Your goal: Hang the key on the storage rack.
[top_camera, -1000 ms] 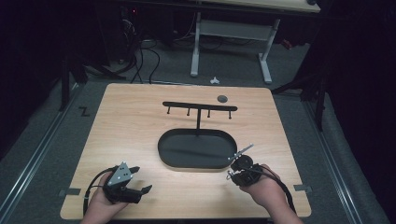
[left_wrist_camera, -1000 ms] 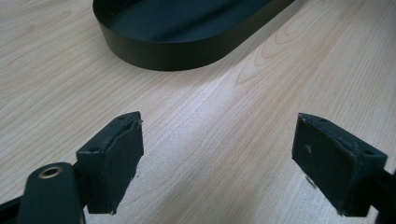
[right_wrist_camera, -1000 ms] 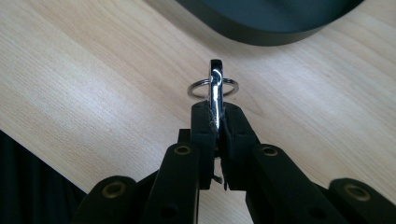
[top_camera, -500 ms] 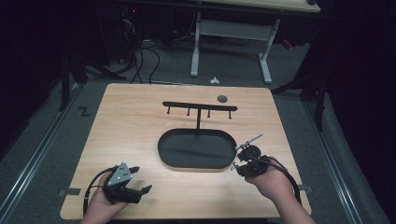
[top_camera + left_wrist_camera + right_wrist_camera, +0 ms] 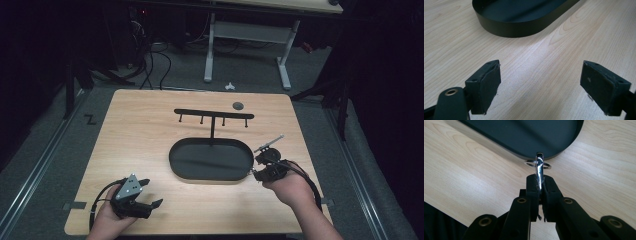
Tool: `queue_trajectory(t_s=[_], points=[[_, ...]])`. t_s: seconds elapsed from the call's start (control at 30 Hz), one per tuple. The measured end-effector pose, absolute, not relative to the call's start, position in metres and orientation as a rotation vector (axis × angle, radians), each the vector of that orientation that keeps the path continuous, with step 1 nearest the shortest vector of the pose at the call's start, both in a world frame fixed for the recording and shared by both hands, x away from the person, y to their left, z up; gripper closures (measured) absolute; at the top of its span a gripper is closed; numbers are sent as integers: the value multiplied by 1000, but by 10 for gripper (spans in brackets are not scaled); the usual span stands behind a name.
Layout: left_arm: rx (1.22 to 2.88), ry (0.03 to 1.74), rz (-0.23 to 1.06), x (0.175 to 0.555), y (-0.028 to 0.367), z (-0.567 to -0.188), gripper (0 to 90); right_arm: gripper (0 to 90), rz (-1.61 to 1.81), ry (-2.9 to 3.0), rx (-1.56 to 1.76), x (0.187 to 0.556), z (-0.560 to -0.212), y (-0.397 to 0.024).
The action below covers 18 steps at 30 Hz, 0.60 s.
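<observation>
Gripping a shiny chrome metal clip with a thin wire ring (image 5: 538, 165) threaded through its tip, the right gripper (image 5: 539, 178) has its two black jaws clamped flat on the clip's shank. The ring hangs just above the pale wooden table (image 5: 145, 125), right at the near rim of the shallow black oval tray (image 5: 529, 137). From the high view, the right gripper (image 5: 261, 167) sits at the tray's right end, touching or nearly touching the rim; which of the two cannot be told.

Over on the other side, the left gripper (image 5: 145, 197) idles near the table's front edge, jaws spread wide with nothing between them, well apart from the tray (image 5: 210, 159). Behind the tray stands a black T-shaped rack with four small hooks (image 5: 214, 115), all of them bare.

So the pick-up looks done, and the likely job left is carrying the ring up to one of those hooks; that is a guess from the layout. In the high view the clip itself is too small to make out, and a thin grey rod beside the right gripper cannot be identified. The clip's lower part is hidden between the jaws.
</observation>
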<state>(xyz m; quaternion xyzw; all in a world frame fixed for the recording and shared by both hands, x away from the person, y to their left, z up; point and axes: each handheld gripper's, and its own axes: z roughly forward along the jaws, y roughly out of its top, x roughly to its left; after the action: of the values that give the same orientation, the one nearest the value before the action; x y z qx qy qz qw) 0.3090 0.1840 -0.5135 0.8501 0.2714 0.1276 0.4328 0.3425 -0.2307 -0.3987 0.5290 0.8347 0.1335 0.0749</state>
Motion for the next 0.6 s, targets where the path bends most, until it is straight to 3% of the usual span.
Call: queue_trajectory(t_s=[0.6], points=[[2108,677,324,307,186,-512,172,849,454,2445,1578,360,-363,-231]])
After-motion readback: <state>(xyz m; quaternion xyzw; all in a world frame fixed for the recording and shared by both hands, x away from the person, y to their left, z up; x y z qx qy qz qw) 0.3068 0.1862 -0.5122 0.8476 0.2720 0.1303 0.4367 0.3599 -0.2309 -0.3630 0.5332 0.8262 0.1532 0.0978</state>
